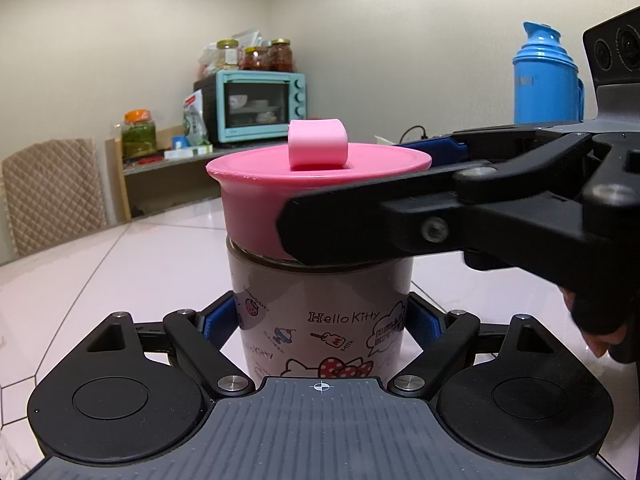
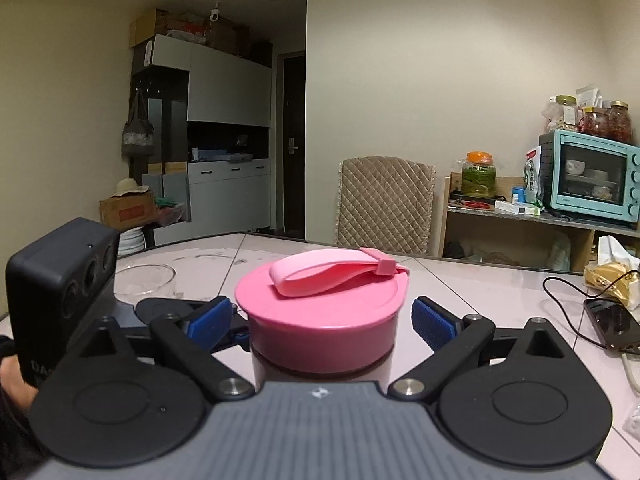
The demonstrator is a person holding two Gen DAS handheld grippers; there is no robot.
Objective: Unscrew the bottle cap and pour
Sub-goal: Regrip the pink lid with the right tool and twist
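Observation:
A Hello Kitty bottle stands upright on the pale table, with a wide pink cap and a pink strap loop on top. My left gripper is shut on the bottle's body, its blue pads pressed to both sides. My right gripper is level with the pink cap; its blue pads stand open on either side, apart from the cap. In the left wrist view the right gripper comes in from the right at cap height. A glass bowl sits at the far left.
A blue thermos stands at the back right of the table. A phone with a black cable and a tissue pack lie at the right. A padded chair and a shelf with a teal oven are behind.

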